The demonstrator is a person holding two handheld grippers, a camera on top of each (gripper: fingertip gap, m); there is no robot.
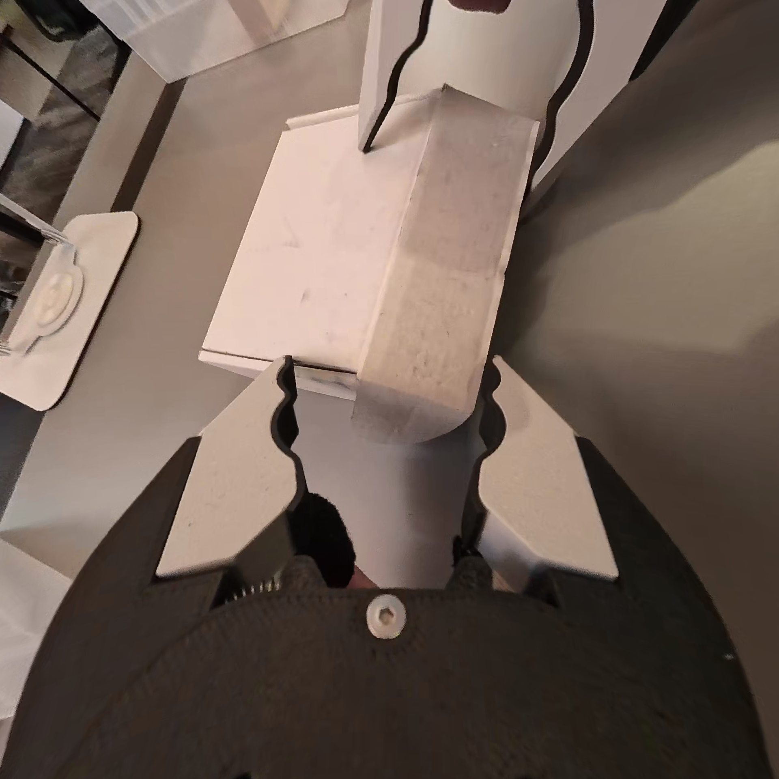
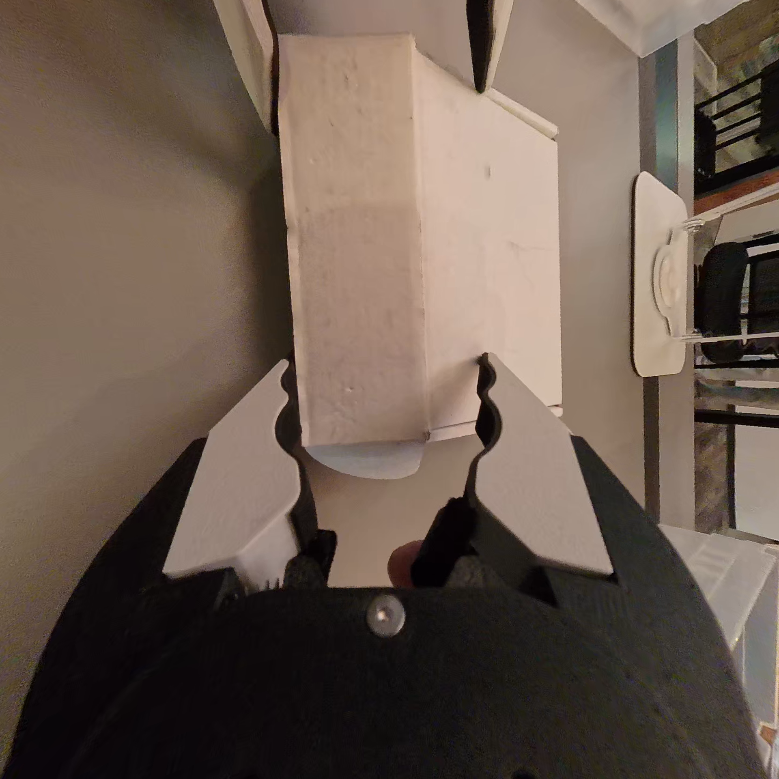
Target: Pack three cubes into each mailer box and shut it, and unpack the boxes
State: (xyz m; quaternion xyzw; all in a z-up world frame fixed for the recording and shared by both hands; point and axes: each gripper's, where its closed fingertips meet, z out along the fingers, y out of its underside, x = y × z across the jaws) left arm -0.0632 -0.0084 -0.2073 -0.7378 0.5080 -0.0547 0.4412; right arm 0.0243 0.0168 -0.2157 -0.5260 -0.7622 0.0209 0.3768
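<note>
A white mailer box [image 1: 312, 269] sits on the grey worktop [image 1: 126, 421], its front flap [image 1: 442, 269] raised at an angle. The left gripper [image 1: 390, 362] and right gripper [image 2: 385, 358] face each other at opposite ends of the flap, both spread wide and gripping nothing.

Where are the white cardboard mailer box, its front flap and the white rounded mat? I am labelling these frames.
White cardboard mailer box [image 1: 312, 261]: left wrist view, on its flat lid.
Front flap [image 2: 358, 236]: right wrist view, on the flap's broad face.
White rounded mat [image 1: 71, 307]: left wrist view, on its top surface.
</note>
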